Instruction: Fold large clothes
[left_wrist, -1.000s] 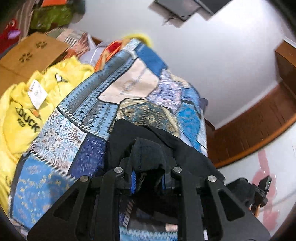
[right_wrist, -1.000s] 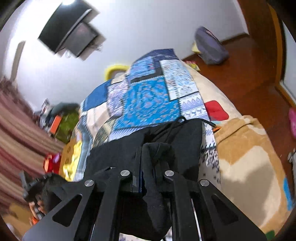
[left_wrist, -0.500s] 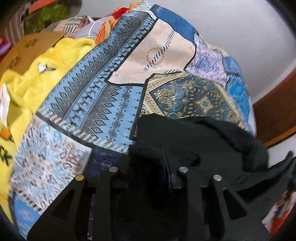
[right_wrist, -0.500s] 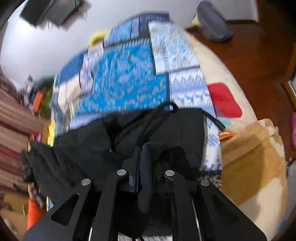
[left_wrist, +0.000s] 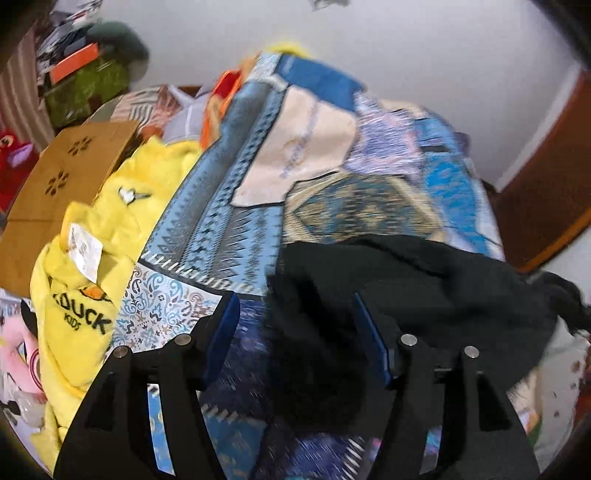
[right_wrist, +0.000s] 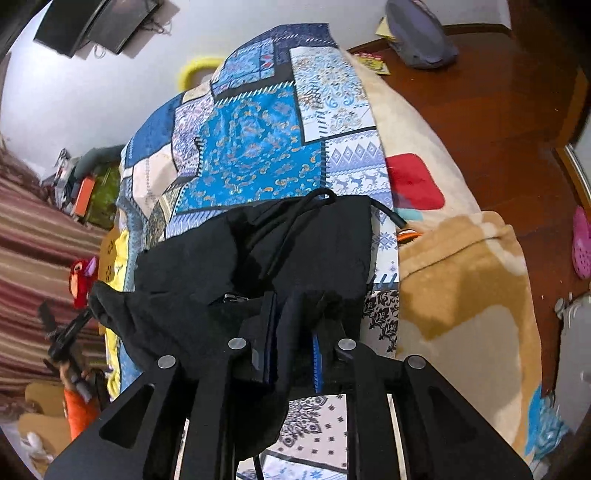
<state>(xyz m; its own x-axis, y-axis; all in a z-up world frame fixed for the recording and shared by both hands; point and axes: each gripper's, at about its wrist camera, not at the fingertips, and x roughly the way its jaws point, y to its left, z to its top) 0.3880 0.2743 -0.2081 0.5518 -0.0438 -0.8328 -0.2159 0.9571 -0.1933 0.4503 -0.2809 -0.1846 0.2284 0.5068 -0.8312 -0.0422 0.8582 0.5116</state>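
A black garment (left_wrist: 406, 288) lies on a blue patchwork bedspread (left_wrist: 236, 214). In the left wrist view my left gripper (left_wrist: 295, 325) is open, its jaws wide apart over the garment's near edge, holding nothing. In the right wrist view the same black garment (right_wrist: 280, 243) lies spread with a drawstring on top. My right gripper (right_wrist: 293, 332) is shut on a fold of its near edge; cloth hangs down between the jaws. The left gripper (right_wrist: 62, 339) also shows at the far left, low beside the bed.
A yellow garment (left_wrist: 92, 258) with a white tag lies left of the bedspread, beside a cardboard box (left_wrist: 62, 177). A beige blanket (right_wrist: 461, 280) covers the bed's right side. Wooden floor (right_wrist: 498, 110) with a grey bag (right_wrist: 417, 33) lies beyond.
My left gripper has opened and let go of the black garment, which now lies flatter on the bed. My right gripper stays shut on the garment's edge.
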